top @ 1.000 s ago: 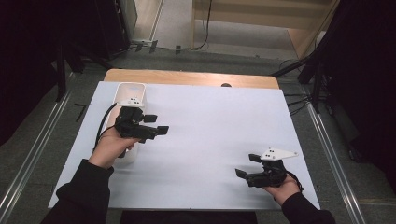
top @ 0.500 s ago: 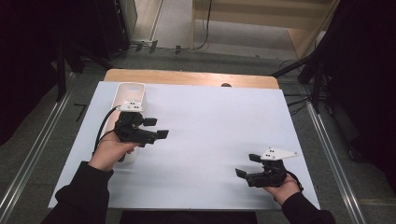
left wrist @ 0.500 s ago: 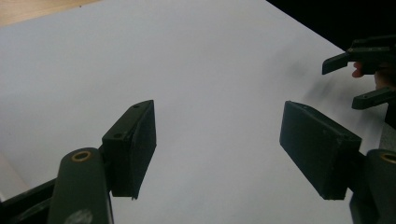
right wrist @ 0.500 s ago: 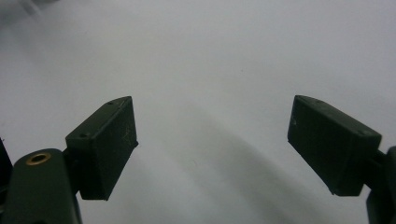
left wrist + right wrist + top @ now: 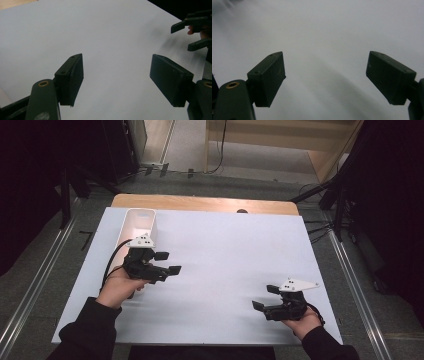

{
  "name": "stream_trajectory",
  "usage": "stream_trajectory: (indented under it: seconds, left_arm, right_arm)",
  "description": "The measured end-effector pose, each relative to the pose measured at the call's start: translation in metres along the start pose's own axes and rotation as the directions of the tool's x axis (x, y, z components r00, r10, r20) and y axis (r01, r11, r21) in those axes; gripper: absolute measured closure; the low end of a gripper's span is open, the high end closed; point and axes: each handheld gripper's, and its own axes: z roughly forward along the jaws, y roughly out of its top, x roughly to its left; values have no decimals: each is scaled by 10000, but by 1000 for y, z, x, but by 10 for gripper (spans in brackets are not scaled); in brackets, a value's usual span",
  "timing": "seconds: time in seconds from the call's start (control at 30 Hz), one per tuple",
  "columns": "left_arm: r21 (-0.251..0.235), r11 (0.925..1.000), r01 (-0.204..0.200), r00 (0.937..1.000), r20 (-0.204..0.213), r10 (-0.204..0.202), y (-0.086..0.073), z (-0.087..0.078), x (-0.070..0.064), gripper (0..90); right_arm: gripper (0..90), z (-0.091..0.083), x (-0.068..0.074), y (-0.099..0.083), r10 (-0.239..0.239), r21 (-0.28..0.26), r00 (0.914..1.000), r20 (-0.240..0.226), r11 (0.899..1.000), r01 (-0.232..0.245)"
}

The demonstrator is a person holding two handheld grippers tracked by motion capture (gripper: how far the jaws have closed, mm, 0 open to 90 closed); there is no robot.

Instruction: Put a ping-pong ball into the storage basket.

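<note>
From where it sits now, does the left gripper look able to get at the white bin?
Probably yes. The left gripper hangs open beside the near end of the white bin, and nothing lies between them on the white sheet. Its jaws point away toward the right gripper, so the hand would need to turn first.

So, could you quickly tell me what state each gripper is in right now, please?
Left gripper: open, jaws wide apart, holding nothing.
Right gripper: open, jaws wide apart, holding nothing.
</note>
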Motion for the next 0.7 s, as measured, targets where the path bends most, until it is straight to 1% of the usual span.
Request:
stream_trajectory:
  seconds: [0.07, 0.1, 0.17, 0.23, 0.3, 0.47, 0.63, 0.7]
  left_arm:
    - [22, 10000, -55, 10000, 44, 55, -2, -1, 0, 279]
    - [-9, 10000, -14, 10000, 67, 14, -3, 0, -1, 279]
    - [-24, 10000, -20, 10000, 30, 20, -5, 0, -2, 279]
    - [46, 9999, -107, 9999, 62, 107, -8, 1, -2, 278]
    - [132, 9998, -127, 9999, 4, 127, -11, 2, -3, 279]
    - [249, 9996, -134, 9999, 44, 133, -16, 4, -5, 278]
    - [365, 9989, -296, 9995, 86, 293, -20, 5, -8, 279]
    - [458, 9985, -285, 9995, 157, 278, -22, 6, -8, 279]
  right_arm:
    - [143, 0, 0, 0, 3, 1, 10000, -1, 10000, -3]
    - [143, 0, 0, 0, 6, 16, 10000, -22, 10000, -6]
    - [143, 0, 0, 0, -49, 28, 10000, -15, 10000, 49]
    - [143, 0, 0, 0, -41, 36, 10000, -21, 10000, 41]
    - [143, 0, 0, 0, -37, 38, 10000, -29, 10000, 37]
    - [143, 0, 0, 0, -51, 28, 10000, -9, 10000, 51]
    - [143, 0, 0, 0, -42, 39, 10000, -15, 10000, 42]
    - [143, 0, 0, 0, -23, 48, 10000, -12, 10000, 24]
